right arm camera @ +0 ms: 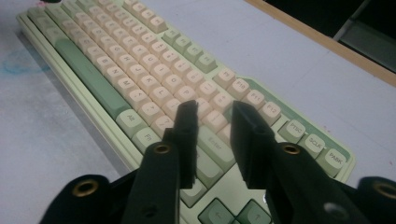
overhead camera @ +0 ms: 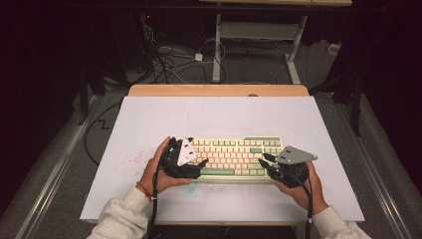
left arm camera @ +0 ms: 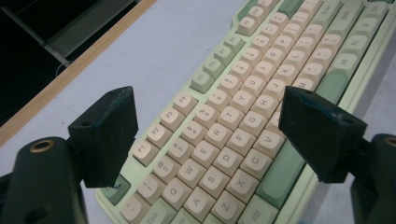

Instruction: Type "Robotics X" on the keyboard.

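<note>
Left gripper [overhead camera: 200, 165] spread wide over keyboard [overhead camera: 234, 155] left end, right gripper [overhead camera: 265, 162] barely parted at right end; keyboard's long axis spans both.

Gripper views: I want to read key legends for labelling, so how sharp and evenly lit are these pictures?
Left gripper view: keyboard legends near the tongs are readable, farther rows soften. Right gripper view: near legends like Enter are readable, far rows blur; the dark tongs show little detail. High view: table evenly lit without glare, surroundings nearly black, legends too small to read.
</note>
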The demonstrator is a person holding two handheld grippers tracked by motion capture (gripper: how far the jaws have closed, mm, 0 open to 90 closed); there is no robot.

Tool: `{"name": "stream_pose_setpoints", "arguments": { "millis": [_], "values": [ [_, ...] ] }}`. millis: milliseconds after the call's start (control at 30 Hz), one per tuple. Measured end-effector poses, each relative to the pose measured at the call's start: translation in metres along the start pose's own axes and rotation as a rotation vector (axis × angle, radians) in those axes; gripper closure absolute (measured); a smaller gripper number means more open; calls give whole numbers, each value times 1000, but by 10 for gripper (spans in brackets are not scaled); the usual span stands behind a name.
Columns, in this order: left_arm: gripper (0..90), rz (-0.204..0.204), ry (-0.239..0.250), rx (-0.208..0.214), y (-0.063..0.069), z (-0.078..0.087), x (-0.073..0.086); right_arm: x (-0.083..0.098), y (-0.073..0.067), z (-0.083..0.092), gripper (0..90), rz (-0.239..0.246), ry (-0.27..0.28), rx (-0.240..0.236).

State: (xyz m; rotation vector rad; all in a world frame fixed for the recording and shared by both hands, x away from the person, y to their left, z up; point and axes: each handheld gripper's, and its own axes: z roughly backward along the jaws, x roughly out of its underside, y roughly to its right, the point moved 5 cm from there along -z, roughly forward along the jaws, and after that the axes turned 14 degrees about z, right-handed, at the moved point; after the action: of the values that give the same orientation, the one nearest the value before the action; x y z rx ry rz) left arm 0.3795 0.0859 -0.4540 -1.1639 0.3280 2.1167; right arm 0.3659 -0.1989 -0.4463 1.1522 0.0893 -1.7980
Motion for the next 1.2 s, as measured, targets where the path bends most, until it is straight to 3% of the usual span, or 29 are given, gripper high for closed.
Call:
{"name": "stream_pose_setpoints", "arguments": {
  "millis": [300,467,633,867,1067,1200],
  "values": [
    [167,2,-5,-32,-3,8,18,-4,-4,2,366,7,24,18],
    [157,12,4,-21,-4,16,28,-5,-7,0,282,11,20,27],
    [156,1,-7,-34,-5,24,42,-7,-9,-4,266,18,15,32],
    [156,3,-24,-56,-10,31,56,-10,-12,-13,336,23,6,14],
    [157,17,-34,-63,-13,37,67,-12,-15,-21,564,26,-1,-8],
    [158,30,-54,-64,-13,40,77,-15,-18,-30,746,33,-13,-53]
  ]
}}
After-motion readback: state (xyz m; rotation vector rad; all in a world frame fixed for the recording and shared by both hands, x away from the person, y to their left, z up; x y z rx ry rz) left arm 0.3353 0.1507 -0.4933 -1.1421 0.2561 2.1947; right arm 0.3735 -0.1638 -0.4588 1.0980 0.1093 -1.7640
